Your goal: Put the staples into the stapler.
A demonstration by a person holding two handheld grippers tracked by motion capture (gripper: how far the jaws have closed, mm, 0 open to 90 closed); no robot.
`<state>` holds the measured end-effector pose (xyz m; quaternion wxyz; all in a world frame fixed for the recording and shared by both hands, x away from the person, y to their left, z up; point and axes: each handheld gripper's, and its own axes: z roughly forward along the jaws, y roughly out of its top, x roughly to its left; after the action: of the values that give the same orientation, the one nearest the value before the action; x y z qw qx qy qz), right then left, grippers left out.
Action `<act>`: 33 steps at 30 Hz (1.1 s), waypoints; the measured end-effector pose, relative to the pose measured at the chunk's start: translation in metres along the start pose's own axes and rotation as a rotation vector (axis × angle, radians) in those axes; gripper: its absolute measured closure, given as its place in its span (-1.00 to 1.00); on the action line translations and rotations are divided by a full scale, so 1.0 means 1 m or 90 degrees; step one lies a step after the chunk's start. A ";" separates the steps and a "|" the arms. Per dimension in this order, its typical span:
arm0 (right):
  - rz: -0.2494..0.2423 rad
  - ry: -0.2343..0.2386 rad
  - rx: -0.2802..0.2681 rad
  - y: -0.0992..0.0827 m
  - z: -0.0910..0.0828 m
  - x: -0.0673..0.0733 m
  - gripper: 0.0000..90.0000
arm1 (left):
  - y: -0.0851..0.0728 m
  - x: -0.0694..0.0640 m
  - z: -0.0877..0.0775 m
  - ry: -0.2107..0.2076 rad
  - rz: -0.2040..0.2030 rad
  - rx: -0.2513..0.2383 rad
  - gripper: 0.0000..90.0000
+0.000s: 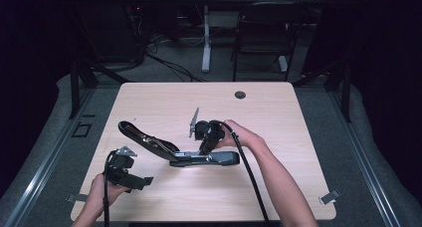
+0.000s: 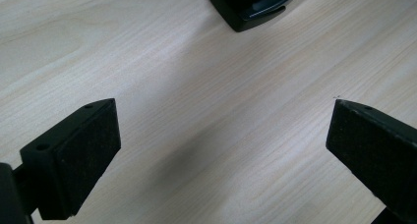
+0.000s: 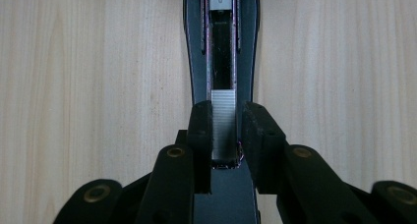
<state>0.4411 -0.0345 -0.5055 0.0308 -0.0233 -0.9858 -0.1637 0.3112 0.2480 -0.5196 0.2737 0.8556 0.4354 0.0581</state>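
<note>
Right gripper [image 3: 226,130] points down over open stapler [image 1: 199,157] on table [image 1: 278,112]. Jaws nearly together, one each side of strip of staples [image 3: 223,116] in stapler's tray; cannot tell if pads press it. Stapler lid flipped back, away toward left gripper [image 2: 221,150]. Left gripper wide open, holds nothing, stapler end just beyond it.

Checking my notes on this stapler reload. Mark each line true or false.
1. The stapler lies opened up on the table. True.
2. The left gripper is shut on the stapler. False: its jaws stand wide open over bare wood.
3. A strip of staples sits between the jaws of the right gripper. True.
4. Staples fill the stapler's whole channel. False: beyond the strip the channel is dark and empty.
</note>
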 end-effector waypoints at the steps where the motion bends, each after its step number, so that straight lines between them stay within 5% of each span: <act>1: -0.001 0.000 0.002 0.000 0.000 0.000 0.63 | 0.000 0.000 0.000 0.000 0.004 0.003 -1.00; 8: 0.009 -0.003 0.001 -0.004 -0.002 -0.002 0.63 | 0.000 0.000 0.000 -0.001 0.000 -0.001 -1.00; 16: 0.047 -0.020 -0.057 -0.018 -0.020 0.001 0.51 | 0.000 0.000 -0.002 0.006 -0.006 -0.011 -0.99; 33: 0.161 -0.105 -0.095 -0.069 -0.027 0.025 -0.21 | 0.001 0.002 -0.007 0.019 -0.023 -0.038 -0.99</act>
<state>0.4134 -0.1076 -0.5000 -0.0315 -0.1630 -0.9591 -0.2291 0.3105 0.2520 -0.5137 0.2934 0.8383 0.4527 0.0787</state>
